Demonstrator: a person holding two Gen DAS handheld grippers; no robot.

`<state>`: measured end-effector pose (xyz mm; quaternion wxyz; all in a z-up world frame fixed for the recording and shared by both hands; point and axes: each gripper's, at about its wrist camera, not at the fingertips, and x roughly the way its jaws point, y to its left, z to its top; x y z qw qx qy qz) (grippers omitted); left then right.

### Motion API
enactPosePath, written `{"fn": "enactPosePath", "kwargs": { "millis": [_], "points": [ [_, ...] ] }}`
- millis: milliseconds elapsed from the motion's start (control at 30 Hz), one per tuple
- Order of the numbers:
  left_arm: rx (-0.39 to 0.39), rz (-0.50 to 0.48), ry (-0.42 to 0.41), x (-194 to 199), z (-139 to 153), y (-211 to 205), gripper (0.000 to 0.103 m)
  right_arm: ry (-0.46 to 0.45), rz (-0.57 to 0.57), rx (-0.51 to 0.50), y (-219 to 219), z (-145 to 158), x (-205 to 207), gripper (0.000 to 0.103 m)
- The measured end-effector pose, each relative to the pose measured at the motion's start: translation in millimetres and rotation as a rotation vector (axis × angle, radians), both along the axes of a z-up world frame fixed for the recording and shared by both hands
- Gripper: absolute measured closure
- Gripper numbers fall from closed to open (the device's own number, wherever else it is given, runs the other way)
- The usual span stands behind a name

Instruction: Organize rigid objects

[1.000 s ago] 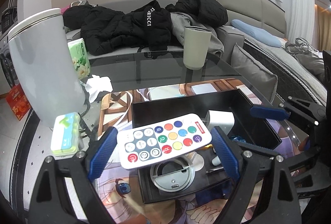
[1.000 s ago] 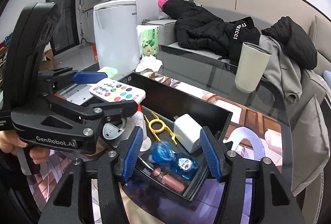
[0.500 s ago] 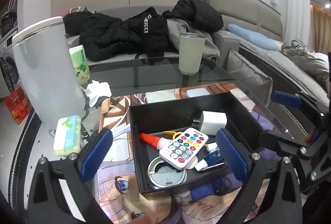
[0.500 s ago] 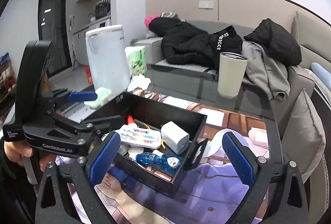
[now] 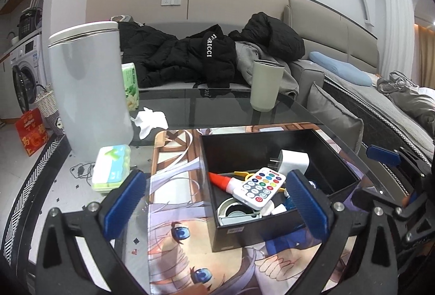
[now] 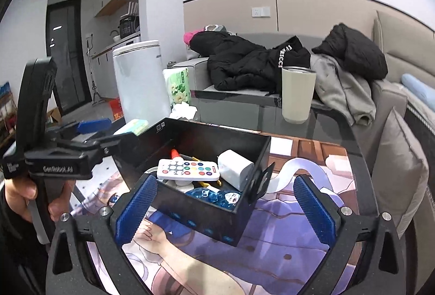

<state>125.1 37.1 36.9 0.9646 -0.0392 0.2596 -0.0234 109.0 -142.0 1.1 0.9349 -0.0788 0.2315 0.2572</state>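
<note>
In the black box we see the remote covering most of a round lid and the body of the red-capped glue bottle. A blue packet sits half behind the box wall; its label is perhaps too small to read. The left tongs' arms run off the bottom edge.

The left gripper has its jaws wide apart with nothing between them. The right gripper is opening, also empty.

remote now lies in the black box; both grippers' fingers opened wide and backed away.
</note>
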Motion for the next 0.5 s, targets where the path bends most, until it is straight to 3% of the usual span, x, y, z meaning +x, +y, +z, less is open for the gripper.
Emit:
{"fn": "enactPosePath", "kwargs": {
  "millis": [500],
  "points": [
    [0.027, 0.019, -0.009, -8.9, -9.3, -7.3, 0.0, -0.028, -0.005, -0.006, 13.2, -5.3, -8.4, 0.001]
  ]
}}
